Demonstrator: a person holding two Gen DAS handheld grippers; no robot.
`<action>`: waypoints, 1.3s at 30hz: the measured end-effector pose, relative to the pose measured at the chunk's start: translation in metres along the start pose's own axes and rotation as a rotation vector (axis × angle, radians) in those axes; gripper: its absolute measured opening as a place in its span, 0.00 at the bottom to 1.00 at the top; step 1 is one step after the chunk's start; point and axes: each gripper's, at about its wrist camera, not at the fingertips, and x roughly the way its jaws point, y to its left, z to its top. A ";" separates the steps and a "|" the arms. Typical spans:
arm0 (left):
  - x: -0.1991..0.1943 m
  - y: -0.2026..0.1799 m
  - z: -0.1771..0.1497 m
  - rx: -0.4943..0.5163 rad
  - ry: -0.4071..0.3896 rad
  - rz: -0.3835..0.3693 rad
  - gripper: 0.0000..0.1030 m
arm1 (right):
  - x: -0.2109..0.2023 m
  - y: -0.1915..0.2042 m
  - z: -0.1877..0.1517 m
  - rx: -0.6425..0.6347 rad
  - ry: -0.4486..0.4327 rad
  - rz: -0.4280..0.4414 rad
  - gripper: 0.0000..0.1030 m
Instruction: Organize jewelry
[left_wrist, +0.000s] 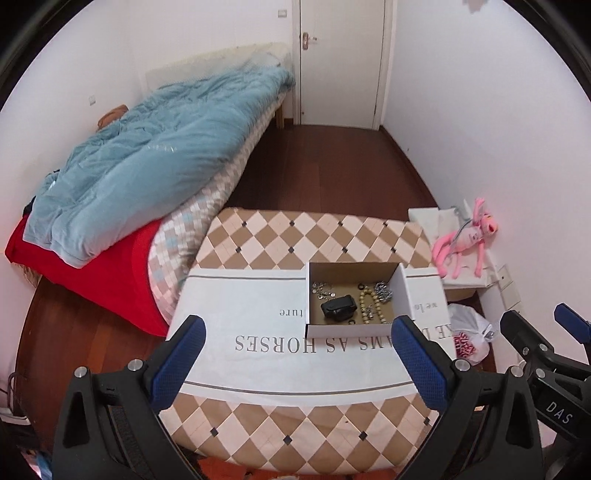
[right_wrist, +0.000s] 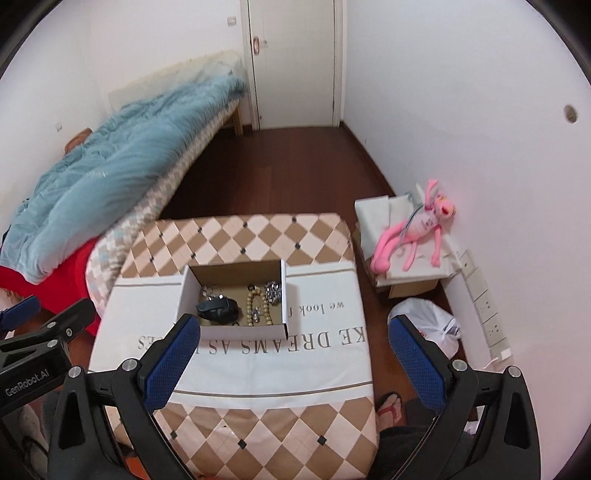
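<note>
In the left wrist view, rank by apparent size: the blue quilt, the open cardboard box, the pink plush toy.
1. Blue quilt, largest by far.
2. Open cardboard box.
3. Pink plush toy, smallest, though it sits slightly farther away, so the gap with the box is unsure.

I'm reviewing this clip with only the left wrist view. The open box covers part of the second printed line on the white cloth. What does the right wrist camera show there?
Observer: To the right of the cardboard box, the white cloth reads "we look".
Operator: Anything on the floor near the table that I'm missing?
Observer: Yes, a foot in a red flip-flop shows at the table's near right corner.
Operator: And my view cuts off the wall past the pink plush toy. Anything there?
Observer: A round dark hole sits high on the right wall.
</note>
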 end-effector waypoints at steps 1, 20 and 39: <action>-0.007 0.000 -0.001 0.002 -0.009 0.002 1.00 | -0.010 0.000 0.000 0.000 -0.012 0.002 1.00; -0.048 -0.002 -0.012 -0.022 -0.024 -0.008 1.00 | -0.067 -0.004 -0.007 0.009 -0.056 -0.010 1.00; 0.037 -0.007 0.024 -0.015 0.149 0.022 1.00 | 0.035 -0.002 0.028 0.000 0.113 -0.023 1.00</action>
